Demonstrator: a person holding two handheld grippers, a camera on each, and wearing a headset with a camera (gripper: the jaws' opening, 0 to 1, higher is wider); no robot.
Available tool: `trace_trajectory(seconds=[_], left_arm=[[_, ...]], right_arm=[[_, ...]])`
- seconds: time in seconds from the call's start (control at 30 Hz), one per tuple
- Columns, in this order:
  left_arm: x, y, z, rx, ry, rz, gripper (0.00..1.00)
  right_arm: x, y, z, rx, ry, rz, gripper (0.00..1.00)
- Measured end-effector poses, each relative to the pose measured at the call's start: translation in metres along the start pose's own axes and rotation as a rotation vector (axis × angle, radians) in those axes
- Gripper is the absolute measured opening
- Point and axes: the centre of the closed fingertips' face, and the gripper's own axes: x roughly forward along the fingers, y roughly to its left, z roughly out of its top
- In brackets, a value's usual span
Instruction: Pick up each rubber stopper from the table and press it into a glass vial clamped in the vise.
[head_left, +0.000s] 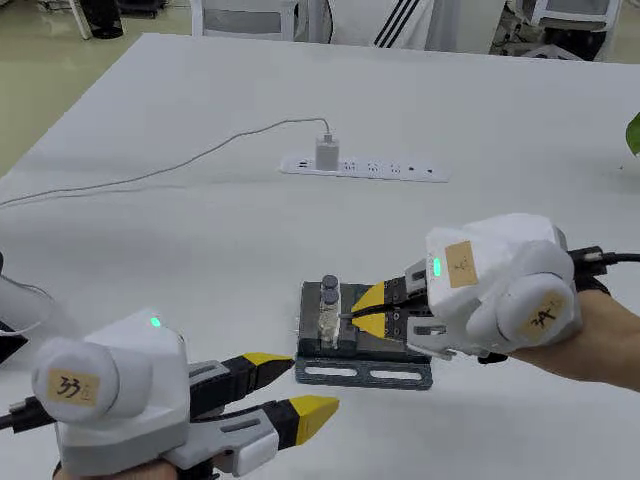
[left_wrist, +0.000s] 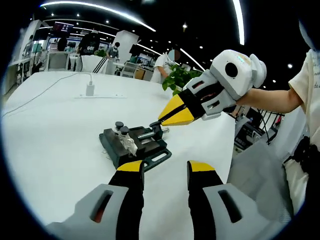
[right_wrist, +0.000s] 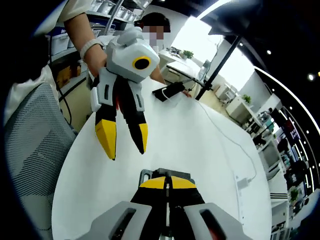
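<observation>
The right tool has its jaws together, over the vise. Just beyond its tips stand two glass vials clamped there, each topped by a dark rubber stopper. The left tool, jaws apart and empty, hovers above the surface, with the vise just ahead of it.

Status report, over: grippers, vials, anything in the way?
Left gripper open, short of vise. Right gripper shut at vise. Two vials clamped, stoppers in. Power strip far behind.

A white power strip — charger plugged in, cable trailing left.
</observation>
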Motion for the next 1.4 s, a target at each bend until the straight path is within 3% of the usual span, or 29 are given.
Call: trace_trajectory(seconds=[0.23, 0.37, 1.03, 1.4], left_arm=[[0.002, -0.001, 0.025, -0.094, -0.077, -0.037, 0.18], [0.002, 0.001, 0.034, -0.131, -0.11, -0.052, 0.16], [0.006, -0.021, 0.033, -0.18, -0.087, -0.146, 0.05], [0.004, -0.024, 0.035, -0.206, -0.095, -0.167, 0.04]], right_arm=[[-0.013, 0.001, 0.019, -0.097, -0.035, -0.054, 0.0], [-0.019, 0.001, 0.027, -0.134, -0.051, -0.084, 0.0], [-0.018, 0.019, 0.035, -0.17, -0.077, -0.034, 0.0], [-0.017, 0.022, 0.035, -0.175, -0.085, -0.019, 0.0]])
